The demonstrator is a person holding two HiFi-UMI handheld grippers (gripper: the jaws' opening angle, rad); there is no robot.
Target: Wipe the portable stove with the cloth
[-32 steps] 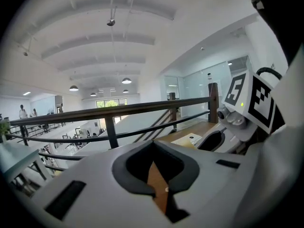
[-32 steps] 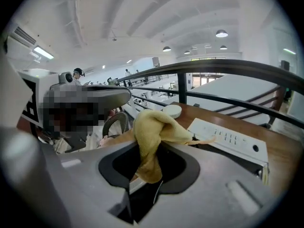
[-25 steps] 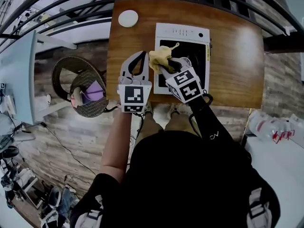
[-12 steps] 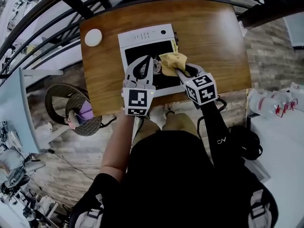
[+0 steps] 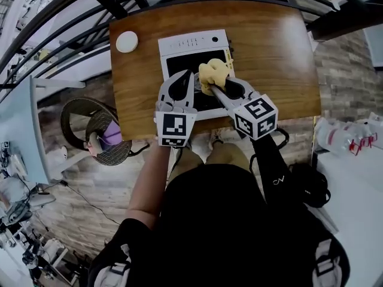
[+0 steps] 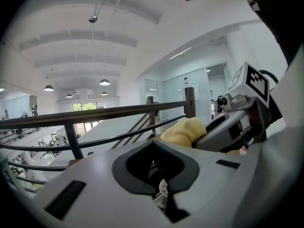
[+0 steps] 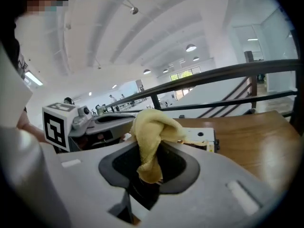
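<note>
Cloth, judged soft and light, is pinched at its bunch by right gripper; left gripper seemingly closed, empty.

We find the hall bright and evenly lit, with round ceiling lamps glowing overhead and daylight at the far window, so shadows stay soft. The wooden table shows a pale sheen in the head view. All three views are strongly fisheye, bending the railing into an arc and darkening the corners, while the yellow cloth stays fairly sharp close to the lens.
</note>
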